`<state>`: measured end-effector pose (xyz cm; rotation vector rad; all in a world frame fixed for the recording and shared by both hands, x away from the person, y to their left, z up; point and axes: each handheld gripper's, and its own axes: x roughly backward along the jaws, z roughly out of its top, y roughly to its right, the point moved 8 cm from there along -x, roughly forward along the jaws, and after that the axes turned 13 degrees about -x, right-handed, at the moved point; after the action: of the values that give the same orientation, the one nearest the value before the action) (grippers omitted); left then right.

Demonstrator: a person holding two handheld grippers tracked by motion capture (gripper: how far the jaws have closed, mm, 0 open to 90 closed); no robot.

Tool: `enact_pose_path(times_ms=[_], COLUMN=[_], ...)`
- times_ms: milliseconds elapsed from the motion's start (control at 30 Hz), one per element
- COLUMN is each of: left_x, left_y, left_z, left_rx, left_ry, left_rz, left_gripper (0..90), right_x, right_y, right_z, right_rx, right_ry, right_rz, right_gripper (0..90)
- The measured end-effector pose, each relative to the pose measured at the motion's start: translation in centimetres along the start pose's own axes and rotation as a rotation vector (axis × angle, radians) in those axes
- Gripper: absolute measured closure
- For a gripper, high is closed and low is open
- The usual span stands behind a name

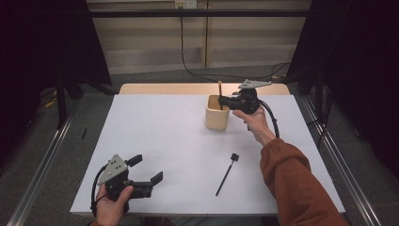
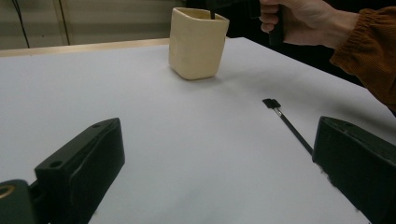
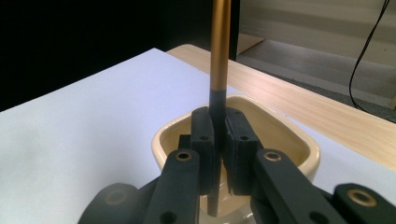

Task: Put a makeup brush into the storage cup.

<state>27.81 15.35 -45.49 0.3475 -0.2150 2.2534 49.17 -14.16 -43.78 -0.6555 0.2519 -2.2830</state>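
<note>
Right tongs (image 3: 217, 154) were clamped on upright gold-and-black brush (image 3: 219, 51) over cream cup (image 3: 299, 140); left tongs (image 2: 210, 158) gaped empty. Risk: off-centre drop could tip cup. Second brush (image 1: 227, 173) lay on worktop (image 1: 160, 132).

Dim, even overhead light on the pale table (image 1: 155, 136), soft shadows, dark surroundings, slightly grainy close views.
</note>
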Motion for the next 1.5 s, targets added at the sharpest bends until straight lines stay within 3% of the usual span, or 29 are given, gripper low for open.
enact_pose_path(times_ms=[533, 667, 833, 1100, 1333, 1500], left_x=[-0.1, -0.1, -0.1, -0.2, -0.2, -0.1], left_y=[0.1, 0.0, -0.1, 0.0, -0.1, -0.2], left_z=[0.0, -0.1, -0.1, 0.0, 0.0, -0.1], left_rx=[0.0, -0.001, 0.002, 0.003, -0.001, 0.001], left_ry=[-0.004, -0.006, -0.002, -0.001, -0.003, -0.004], left_rz=[-0.007, -0.007, -0.007, -0.007, -0.006, -0.003], left_gripper=[2.3, 2.3, 2.2, 2.2, 2.3, 2.3], right_x=[0.0, 0.2, 0.5, 1.0, 1.8, 2.5], right_y=[-0.2, -0.2, -0.3, -0.6, -0.8, -1.1], right_z=[-0.1, -0.1, -0.2, -0.5, -0.2, -0.6], right_rx=[-0.009, -0.009, -0.011, 0.012, 0.001, 0.005], right_ry=[0.006, 0.006, 0.017, 0.022, 0.044, 0.048], right_rz=[0.023, 0.025, 0.042, 0.031, 0.03, 0.034], right_gripper=[77.4, 69.5, 52.6, 25.2, 12.3, 9.2])
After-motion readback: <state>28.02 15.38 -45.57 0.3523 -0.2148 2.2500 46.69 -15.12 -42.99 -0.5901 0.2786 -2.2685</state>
